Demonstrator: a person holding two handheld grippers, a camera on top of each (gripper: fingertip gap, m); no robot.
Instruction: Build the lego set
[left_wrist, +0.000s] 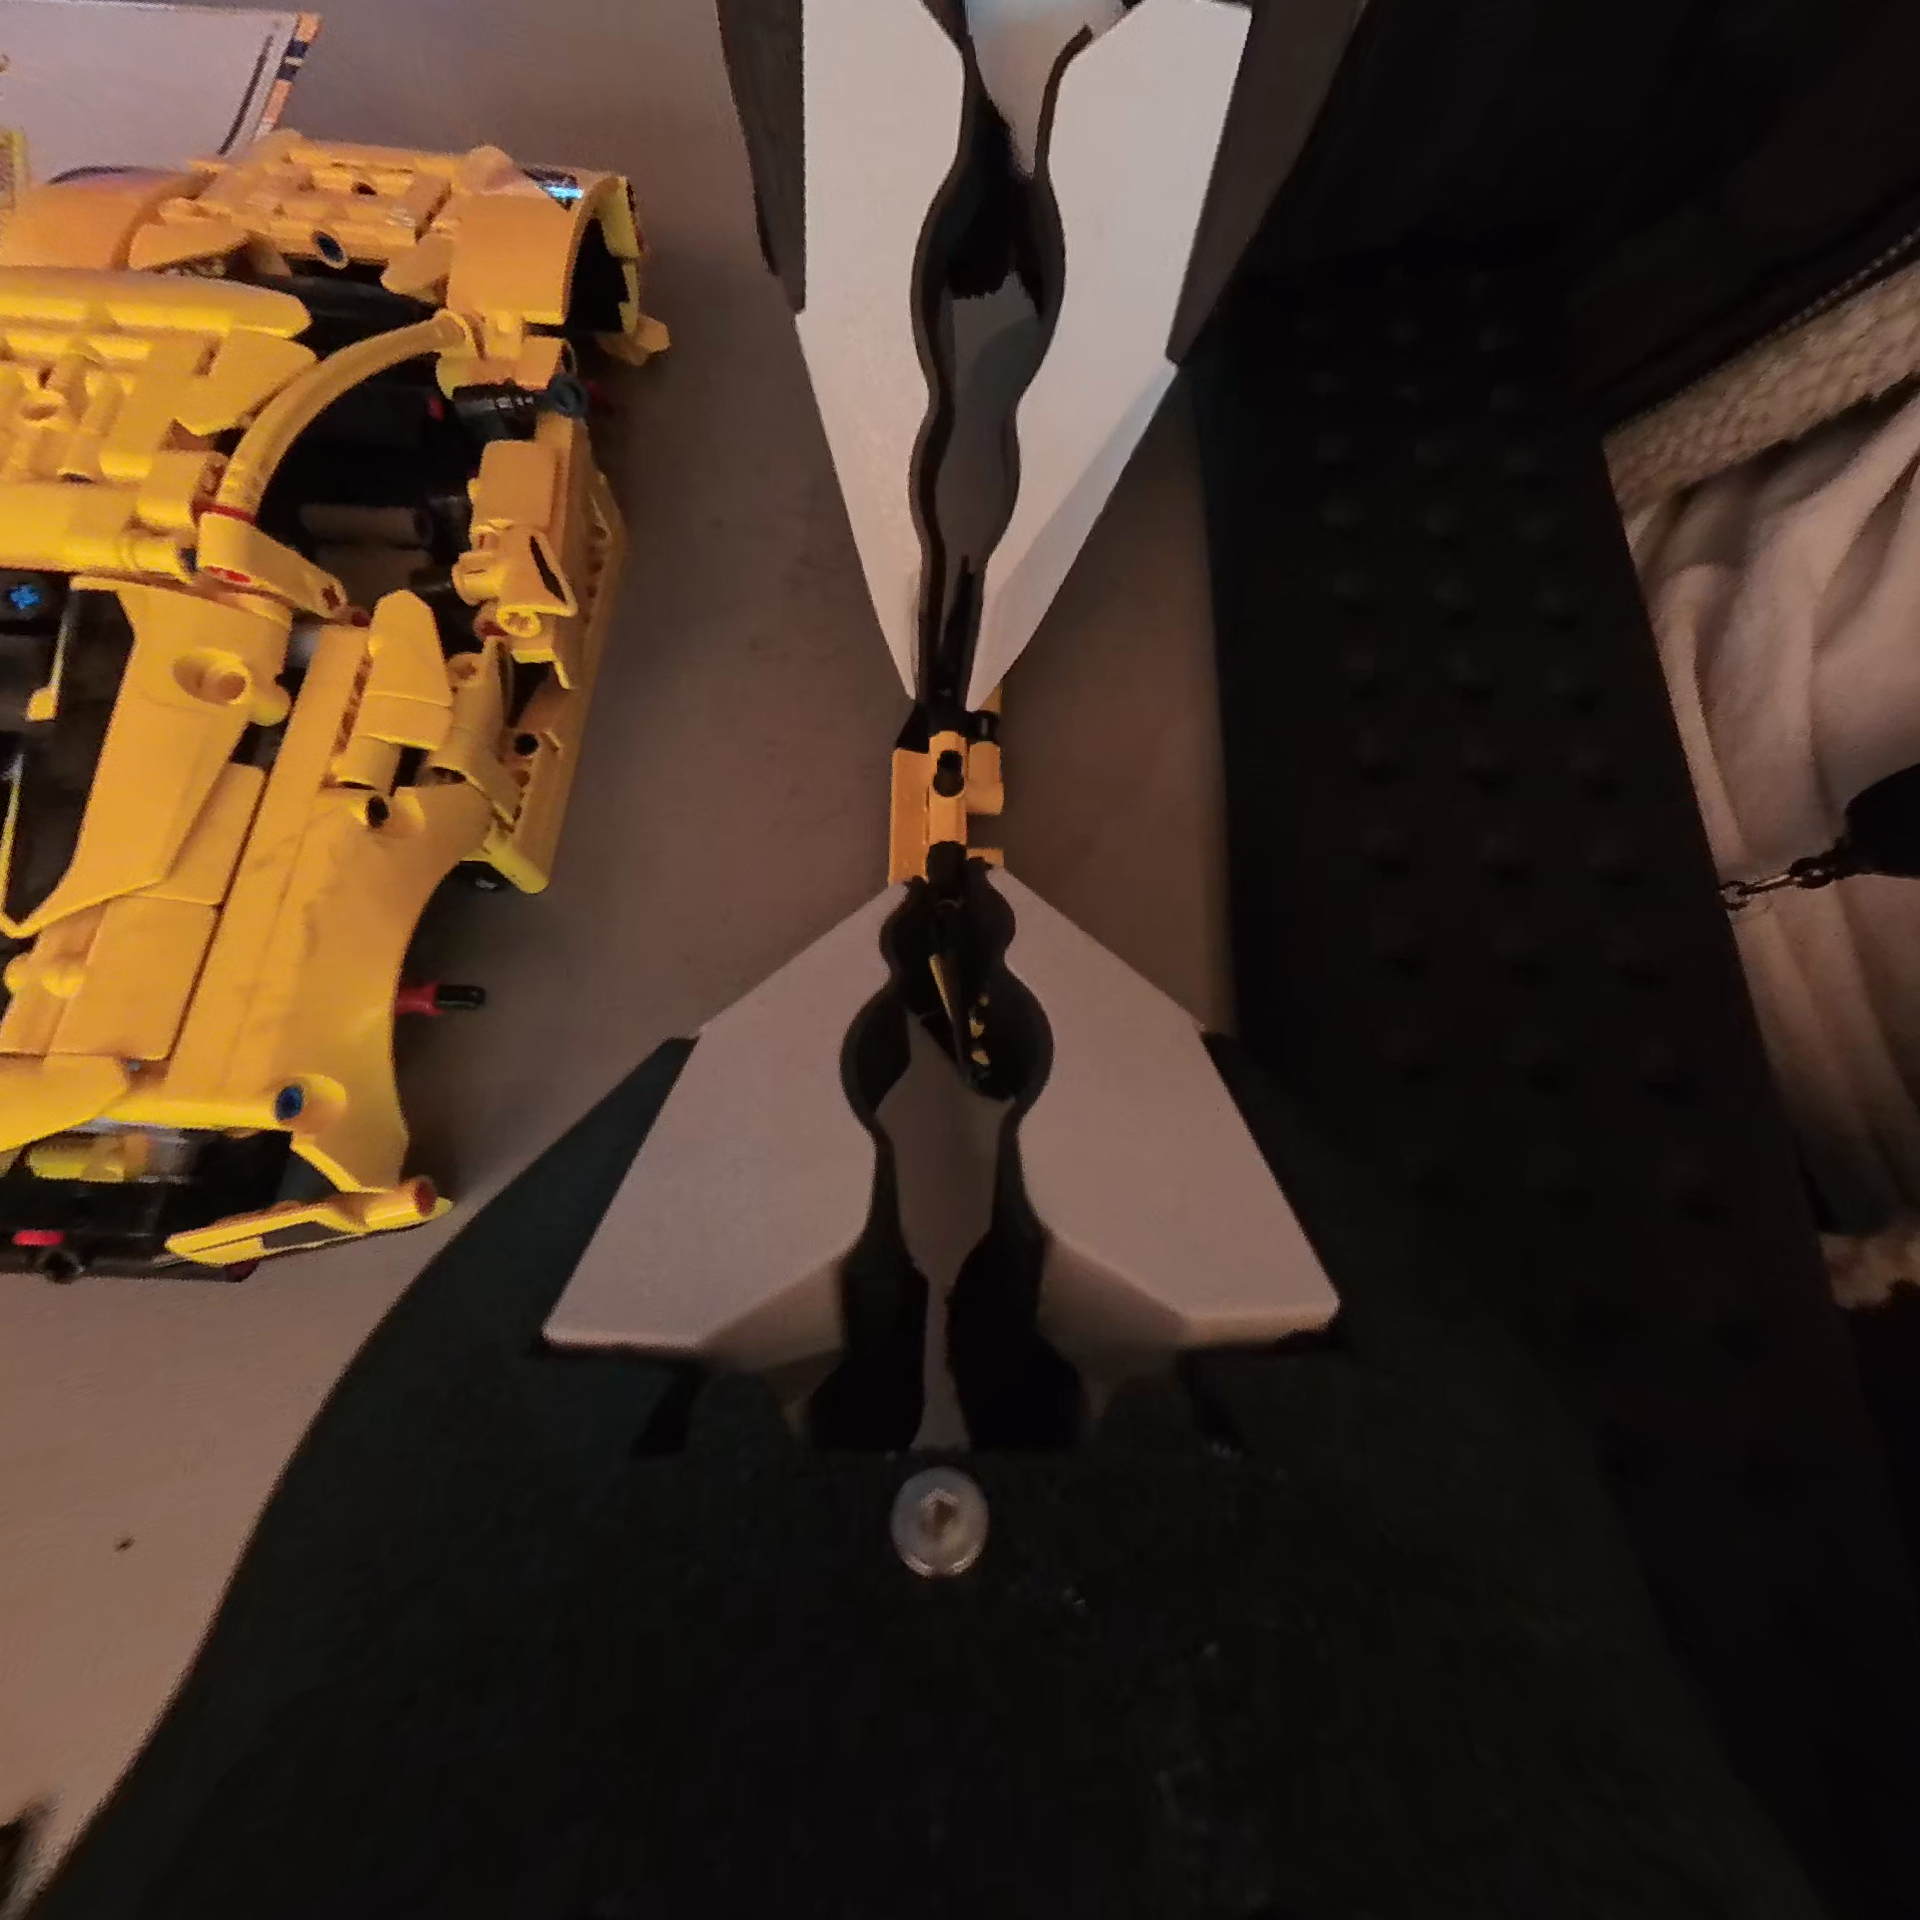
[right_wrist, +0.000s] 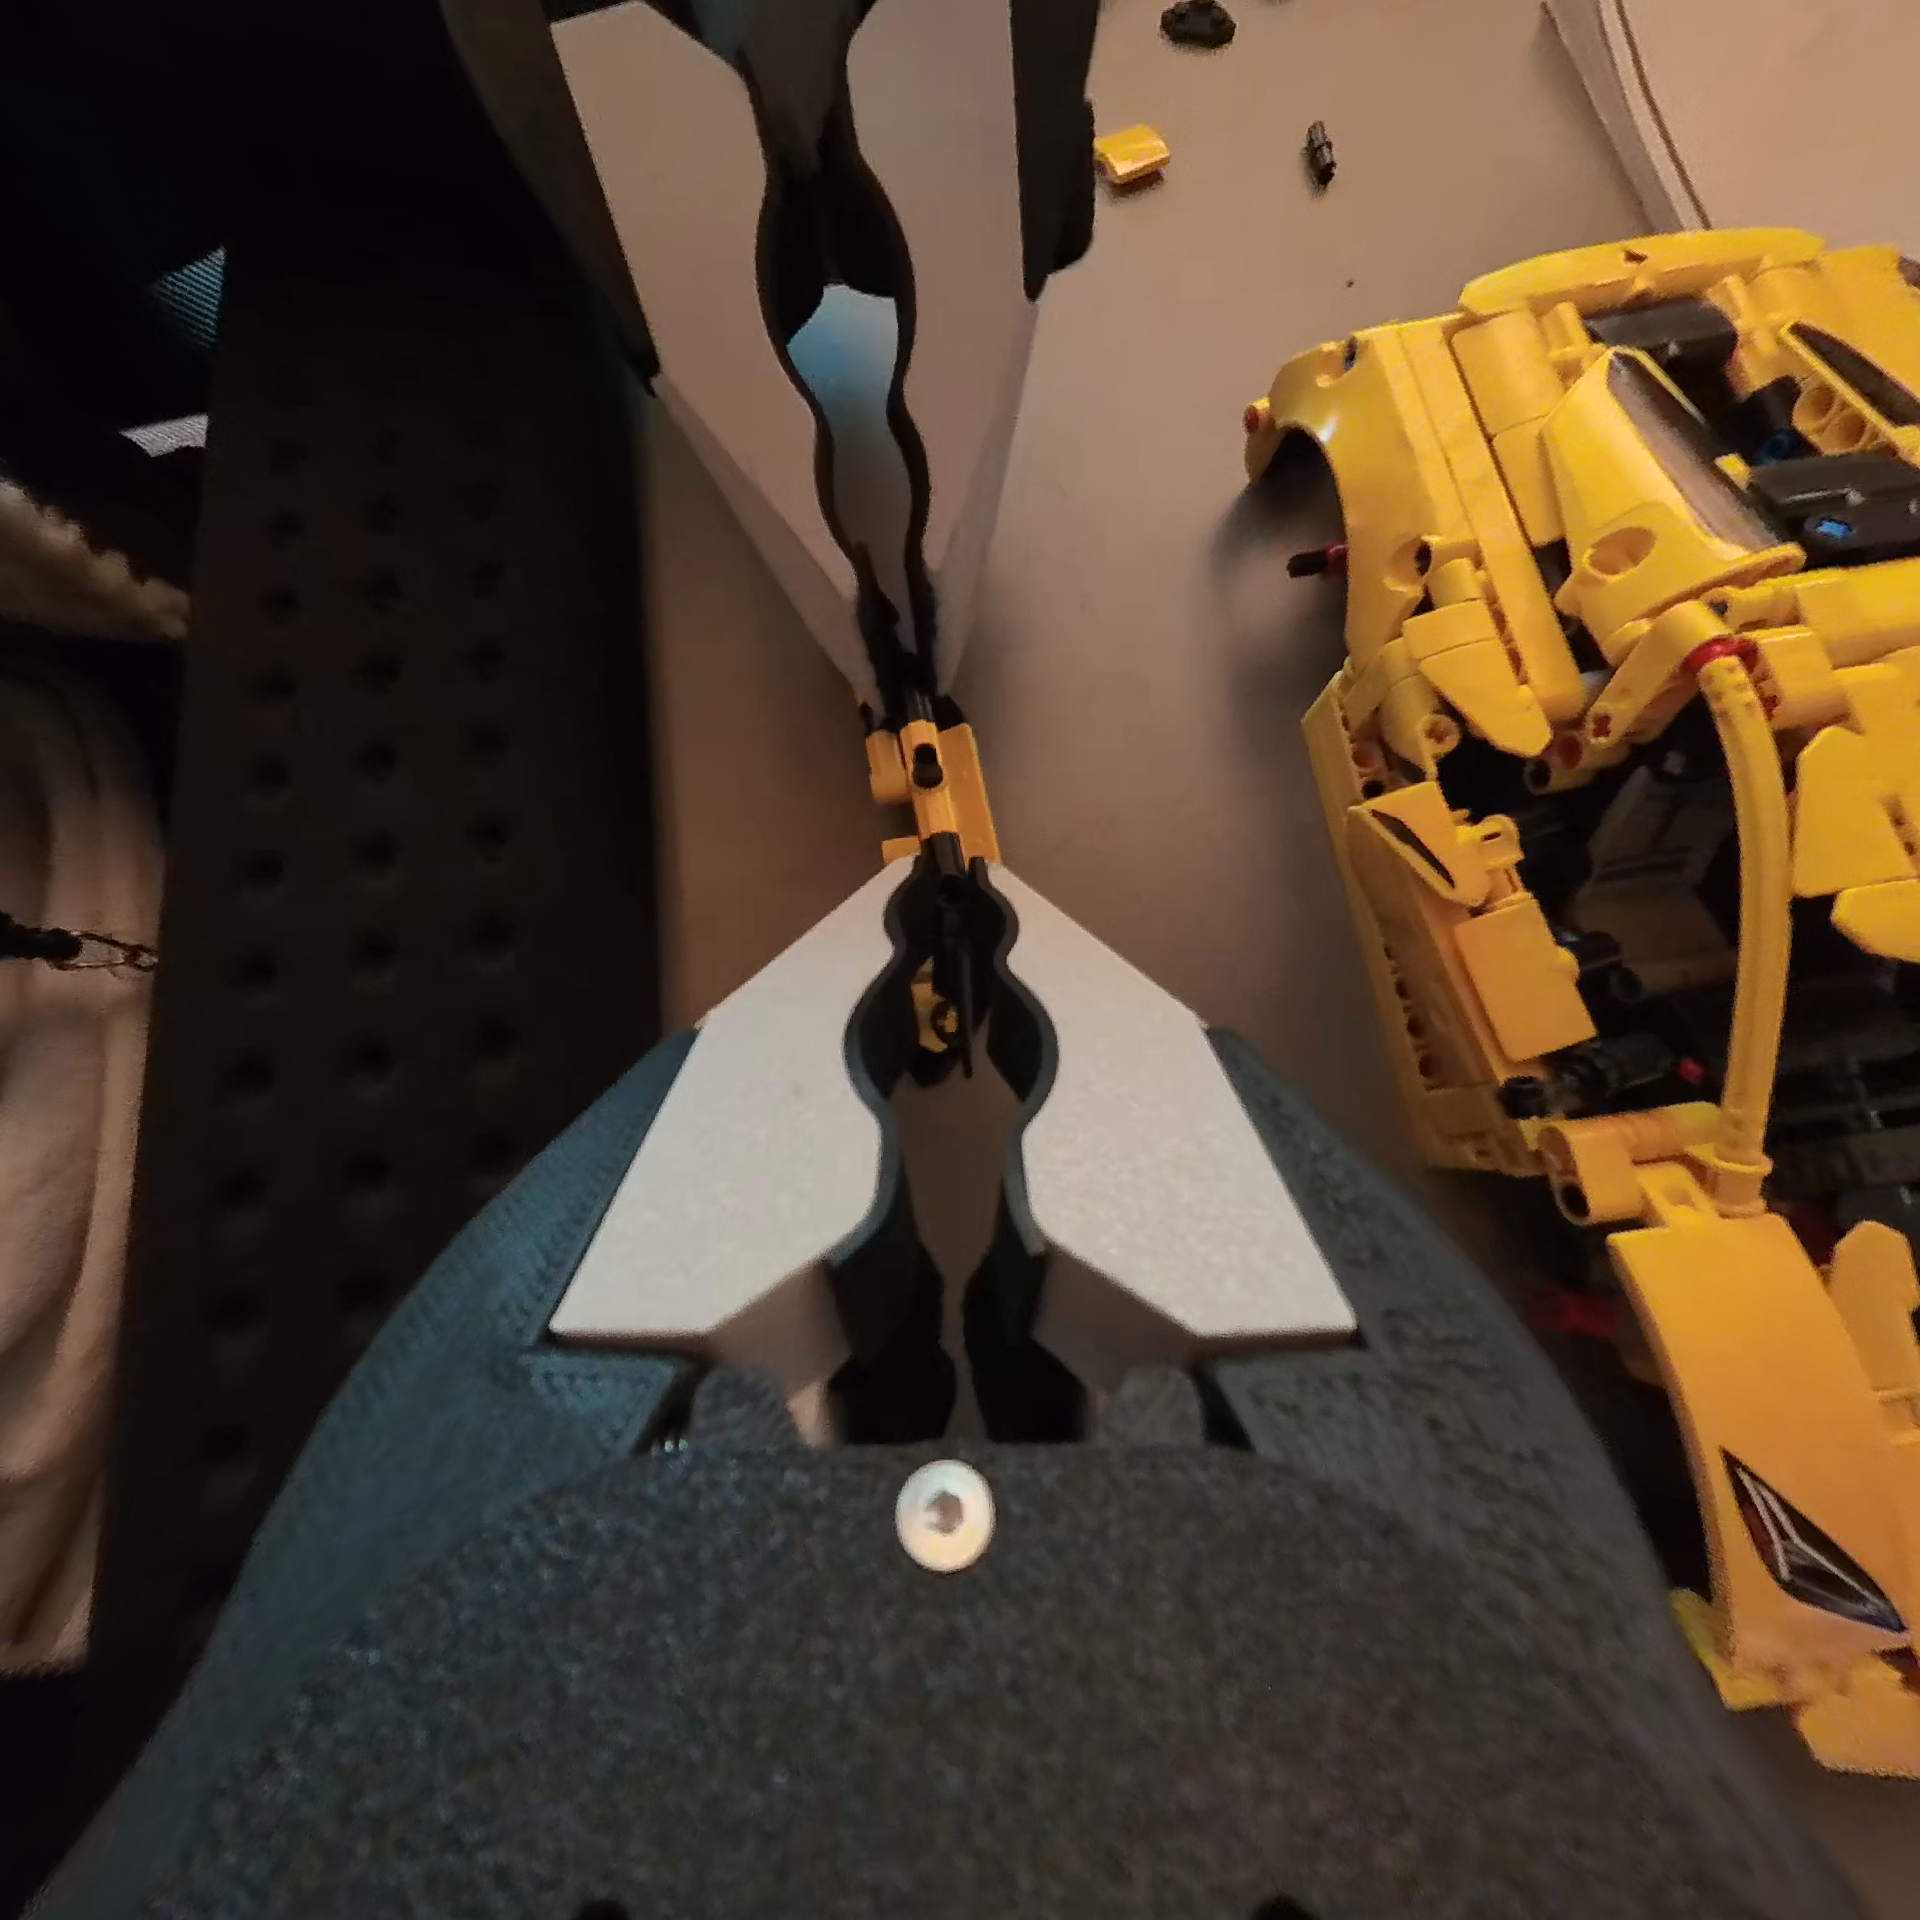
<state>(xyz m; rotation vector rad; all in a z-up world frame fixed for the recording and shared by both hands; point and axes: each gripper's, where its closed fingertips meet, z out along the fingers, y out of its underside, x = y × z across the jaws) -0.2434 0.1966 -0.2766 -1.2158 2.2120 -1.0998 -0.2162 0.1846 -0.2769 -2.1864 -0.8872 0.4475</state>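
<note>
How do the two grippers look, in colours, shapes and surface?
Both the left gripper and the right gripper have a black, rough-textured body with one silver screw in the middle. Their fingers are pale grey wedges narrowing to a point, with wavy black inner edges.

The yellow car (left_wrist: 260, 675) runs off the left edge; the small yellow-black piece (left_wrist: 945, 790) is half hidden between jaws

We take this for a home hobby spot, warm lamplight on a grey tabletop (right_wrist: 1143, 540), fleecy cream fabric (left_wrist: 1766, 623) alongside (blanket or jacket, unclear), yellow model car (right_wrist: 1610, 831) half-built, loose pieces (right_wrist: 1132, 156) scattered
</note>
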